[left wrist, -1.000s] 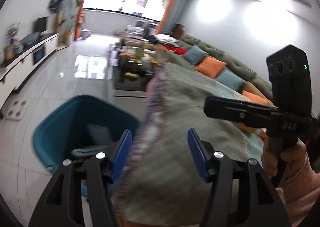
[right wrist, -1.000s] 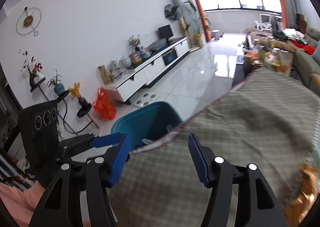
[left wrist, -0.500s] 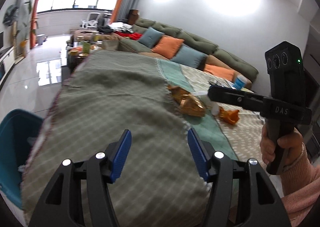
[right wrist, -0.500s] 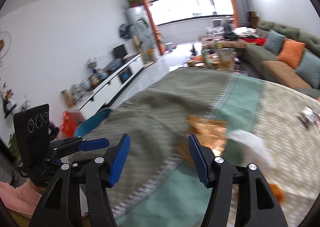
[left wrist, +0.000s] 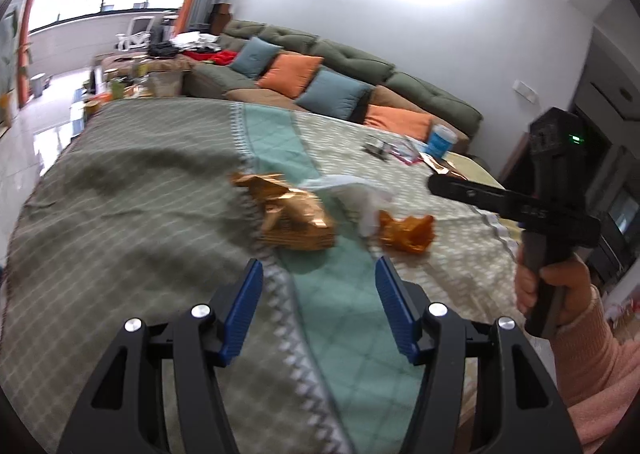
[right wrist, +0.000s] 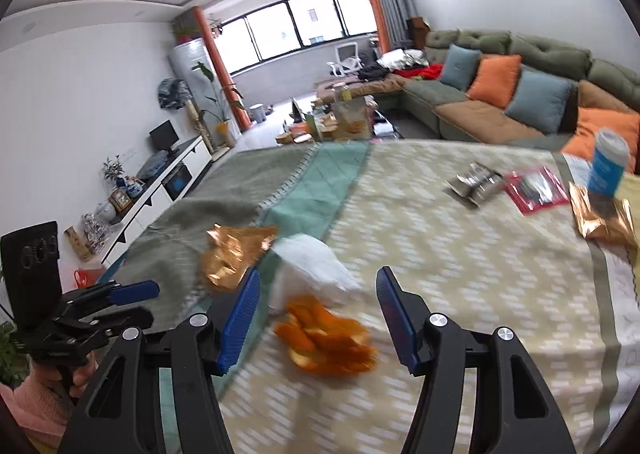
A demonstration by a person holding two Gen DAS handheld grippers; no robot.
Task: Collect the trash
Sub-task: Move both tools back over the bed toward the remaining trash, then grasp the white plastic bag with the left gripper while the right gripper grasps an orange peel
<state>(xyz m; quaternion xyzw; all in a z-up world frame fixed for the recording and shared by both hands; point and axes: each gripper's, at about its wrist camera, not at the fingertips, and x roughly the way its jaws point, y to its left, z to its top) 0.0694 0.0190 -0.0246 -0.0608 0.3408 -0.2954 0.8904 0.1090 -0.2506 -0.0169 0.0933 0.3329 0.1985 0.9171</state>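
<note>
Orange peels (right wrist: 326, 336) blurred, heaped beside white tissue (right wrist: 316, 268) | both jaws apart, empty

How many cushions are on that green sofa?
5: teal cushion farthest along, orange next, teal beside it, then an orange pair near the blue cup, which may hide more.

Both wrist views overlook the tablecloth (left wrist: 120, 213) litter.
</note>
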